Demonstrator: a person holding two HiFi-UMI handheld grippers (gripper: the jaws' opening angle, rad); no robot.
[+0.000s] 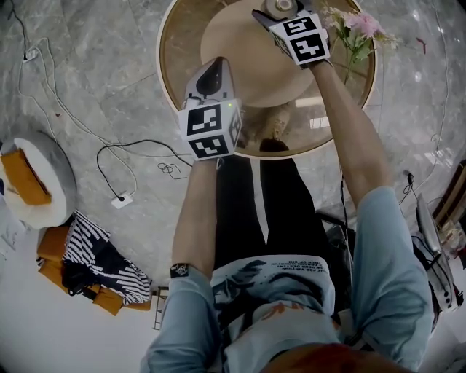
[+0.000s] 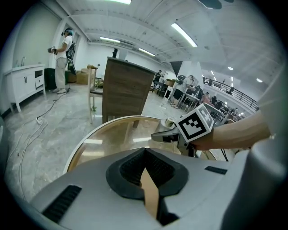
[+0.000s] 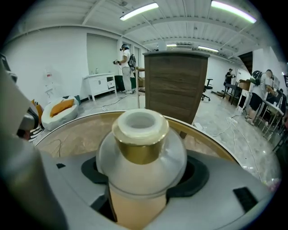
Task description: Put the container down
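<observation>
Glass-topped round table (image 1: 175, 73) lies under the container (image 3: 141, 143) — a frosted, gold-collared jar, likely fragile and slick (safest taken round its belly). The right gripper (image 3: 144, 177) clasps it there, beside the flowers (image 1: 357, 29). Nearer the table's rim, the left gripper (image 2: 145, 168) hovers with jaws pressed together on nothing.

In the head view I see only a sliver of the container (image 1: 280, 6). The right gripper (image 1: 273, 13) and its marker cube (image 1: 302, 38) cover most of it, and the top edge cuts off the rest. That edge also clips the far side of the round table (image 1: 178, 51). In the right gripper view the container's base drops out of sight between the jaws, so I cannot tell whether it touches the table. In the left gripper view the distant people (image 2: 198, 95) are too small to make out.
</observation>
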